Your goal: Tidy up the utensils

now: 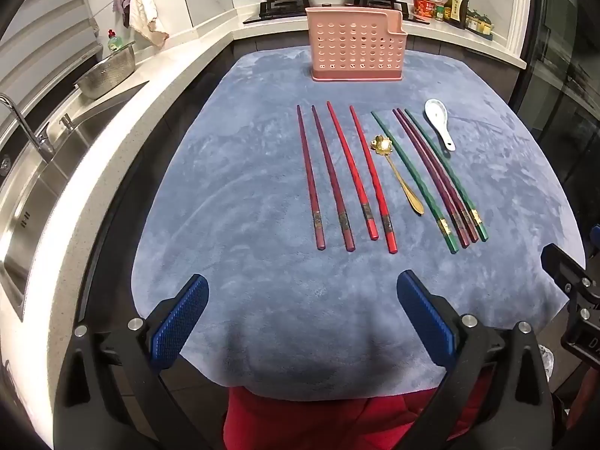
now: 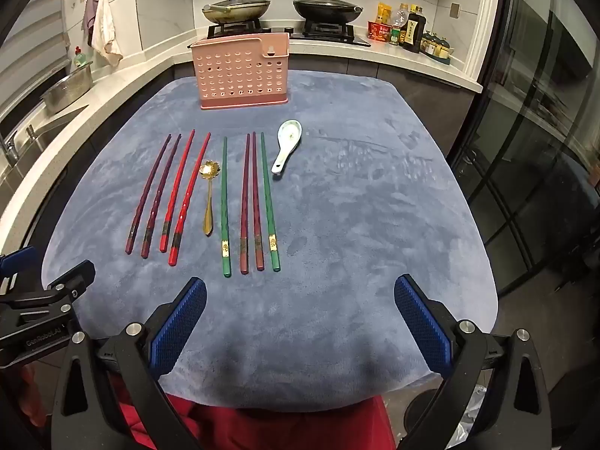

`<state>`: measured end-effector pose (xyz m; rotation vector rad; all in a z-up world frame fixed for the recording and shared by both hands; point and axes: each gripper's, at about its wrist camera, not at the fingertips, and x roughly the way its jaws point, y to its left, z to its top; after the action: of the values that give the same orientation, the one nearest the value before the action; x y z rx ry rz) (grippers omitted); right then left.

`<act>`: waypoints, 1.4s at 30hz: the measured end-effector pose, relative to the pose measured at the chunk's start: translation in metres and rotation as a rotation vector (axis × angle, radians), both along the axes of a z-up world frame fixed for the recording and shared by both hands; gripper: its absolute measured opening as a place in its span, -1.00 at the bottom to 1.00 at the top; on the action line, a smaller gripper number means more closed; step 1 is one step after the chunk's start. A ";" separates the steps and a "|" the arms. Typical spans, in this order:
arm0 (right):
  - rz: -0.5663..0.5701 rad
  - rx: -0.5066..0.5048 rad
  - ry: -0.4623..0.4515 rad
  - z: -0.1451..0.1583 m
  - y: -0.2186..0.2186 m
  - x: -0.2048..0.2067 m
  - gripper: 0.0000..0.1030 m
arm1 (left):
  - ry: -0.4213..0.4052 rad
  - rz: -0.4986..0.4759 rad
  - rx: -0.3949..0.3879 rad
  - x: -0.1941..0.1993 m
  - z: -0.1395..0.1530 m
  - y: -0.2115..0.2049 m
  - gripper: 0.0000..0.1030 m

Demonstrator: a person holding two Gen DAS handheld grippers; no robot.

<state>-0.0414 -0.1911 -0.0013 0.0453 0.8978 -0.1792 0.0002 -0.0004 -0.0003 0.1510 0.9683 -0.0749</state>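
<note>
A pink perforated utensil holder [image 1: 356,49] [image 2: 240,71] stands upright at the far side of a blue cloth. In front of it lie several chopsticks in a row: purple [image 1: 325,177] [image 2: 153,193], red [image 1: 362,176] [image 2: 183,195], green [image 1: 414,182] [image 2: 224,202] and dark red [image 1: 437,178] [image 2: 251,202]. A gold spoon [image 1: 397,176] [image 2: 208,198] lies among them. A white ceramic spoon [image 1: 439,122] [image 2: 287,144] lies at the right end. My left gripper [image 1: 302,292] and right gripper [image 2: 300,296] are open and empty, near the cloth's front edge.
The blue cloth [image 1: 243,225] [image 2: 375,225] covers the table. A sink [image 1: 45,172] with a metal colander [image 1: 108,73] runs along the left counter. Two pans [image 2: 236,9] on a stove and bottles [image 2: 412,30] stand behind. A glass door [image 2: 543,150] is at right.
</note>
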 end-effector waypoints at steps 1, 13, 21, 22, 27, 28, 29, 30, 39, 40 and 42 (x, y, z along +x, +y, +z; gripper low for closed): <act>0.000 -0.001 -0.001 0.000 0.000 0.000 0.87 | 0.000 -0.001 0.000 0.000 0.000 0.000 0.86; 0.000 -0.006 -0.001 0.001 0.001 0.000 0.87 | -0.017 0.003 0.007 0.000 0.006 0.003 0.86; -0.002 -0.007 -0.004 0.000 0.000 0.000 0.87 | -0.015 0.012 0.004 0.000 0.004 0.006 0.86; -0.002 -0.007 -0.004 0.000 0.000 0.000 0.87 | -0.015 0.013 0.005 0.000 0.005 0.007 0.86; -0.001 -0.007 -0.005 0.001 -0.001 -0.001 0.87 | -0.016 0.013 0.006 0.000 0.004 0.009 0.86; -0.002 -0.007 -0.005 0.001 -0.001 -0.001 0.87 | -0.015 0.012 0.007 0.000 0.005 0.007 0.86; -0.002 -0.007 -0.005 0.001 0.000 -0.001 0.87 | -0.015 0.013 0.007 0.000 0.005 0.007 0.86; -0.002 -0.008 -0.005 0.001 0.000 -0.001 0.87 | -0.016 0.012 0.006 0.000 0.005 0.008 0.86; -0.002 -0.008 -0.006 0.001 0.002 -0.001 0.87 | -0.017 0.013 0.008 0.000 0.006 0.009 0.86; -0.003 -0.008 -0.005 0.001 0.003 -0.001 0.87 | -0.018 0.013 0.008 0.000 0.006 0.010 0.86; -0.003 -0.008 -0.004 0.001 0.000 0.000 0.87 | -0.018 0.013 0.009 0.000 0.006 0.009 0.86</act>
<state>-0.0411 -0.1908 -0.0002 0.0389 0.8930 -0.1852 0.0005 0.0091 0.0057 0.1536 0.9513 -0.0569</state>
